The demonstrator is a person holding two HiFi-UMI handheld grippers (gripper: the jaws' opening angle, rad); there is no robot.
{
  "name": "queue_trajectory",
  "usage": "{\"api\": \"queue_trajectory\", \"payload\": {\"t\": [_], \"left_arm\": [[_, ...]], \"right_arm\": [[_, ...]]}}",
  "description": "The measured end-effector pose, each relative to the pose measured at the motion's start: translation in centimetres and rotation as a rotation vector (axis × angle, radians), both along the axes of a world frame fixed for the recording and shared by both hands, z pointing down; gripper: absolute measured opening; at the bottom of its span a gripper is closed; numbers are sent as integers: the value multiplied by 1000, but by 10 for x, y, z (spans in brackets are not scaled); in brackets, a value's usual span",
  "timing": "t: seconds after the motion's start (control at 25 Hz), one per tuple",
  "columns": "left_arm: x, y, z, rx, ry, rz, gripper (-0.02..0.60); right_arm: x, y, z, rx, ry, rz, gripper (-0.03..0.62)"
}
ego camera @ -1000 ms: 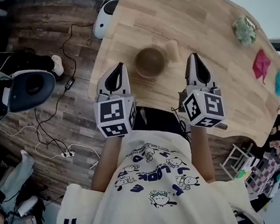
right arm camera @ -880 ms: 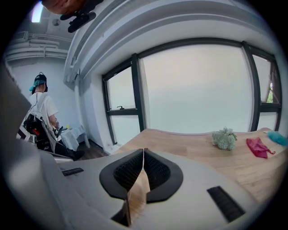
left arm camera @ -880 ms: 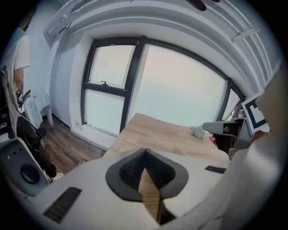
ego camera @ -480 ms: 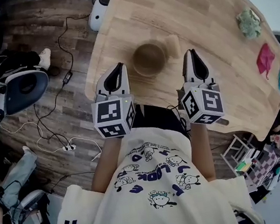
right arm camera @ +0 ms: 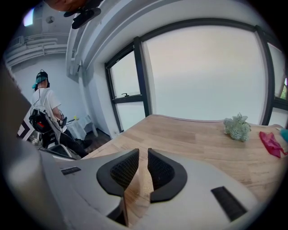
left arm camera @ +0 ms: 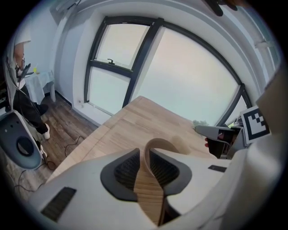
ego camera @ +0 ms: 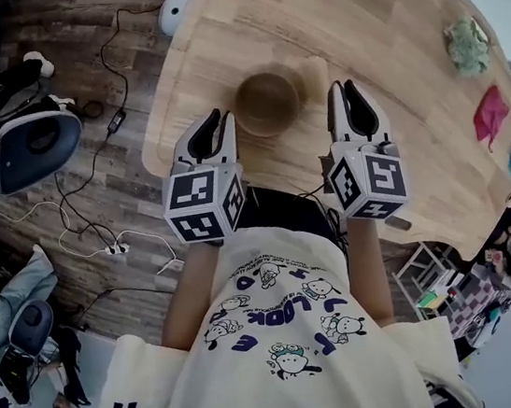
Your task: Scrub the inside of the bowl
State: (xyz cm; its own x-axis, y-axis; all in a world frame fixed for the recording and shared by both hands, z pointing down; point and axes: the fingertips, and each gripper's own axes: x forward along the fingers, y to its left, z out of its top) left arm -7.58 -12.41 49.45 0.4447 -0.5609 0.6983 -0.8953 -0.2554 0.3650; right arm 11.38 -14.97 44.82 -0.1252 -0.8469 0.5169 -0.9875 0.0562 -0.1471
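The bowl (ego camera: pixel 267 102) sits unheld by the desk's (ego camera: pixel 385 48) near edge, between the left gripper (ego camera: pixel 222 115), fingers slightly apart, and the right gripper (ego camera: pixel 344 85), whose fingers have just been opening; both are empty. A clumsy nudge could slide it off.

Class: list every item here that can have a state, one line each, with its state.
Bowl: upright, looks empty, ungripped.
Left gripper: open, nothing held.
Right gripper: jaws just opening, nothing between them.
Green clump: lying far off, untouched.

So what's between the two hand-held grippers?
The brown bowl, in the head view, between left hand-held gripper and right hand-held gripper, whose empty jaws have just been opening.
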Motion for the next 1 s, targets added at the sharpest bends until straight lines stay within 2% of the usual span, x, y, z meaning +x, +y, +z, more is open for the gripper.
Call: {"api": "queue_trajectory", "payload": {"t": [0.2,0.6,1.0], "left_arm": [[7,5,11,-58,17,-2,120],[14,3,31,-128,33,-34,120],[19,3,36,-156,50,-23,120]], "right_arm": [[-1,1,10,-25,-3,-11,63],[2,-5,21,-46,-5,-19,66],[0,-9,24,-59,-3,-32,66]]}}
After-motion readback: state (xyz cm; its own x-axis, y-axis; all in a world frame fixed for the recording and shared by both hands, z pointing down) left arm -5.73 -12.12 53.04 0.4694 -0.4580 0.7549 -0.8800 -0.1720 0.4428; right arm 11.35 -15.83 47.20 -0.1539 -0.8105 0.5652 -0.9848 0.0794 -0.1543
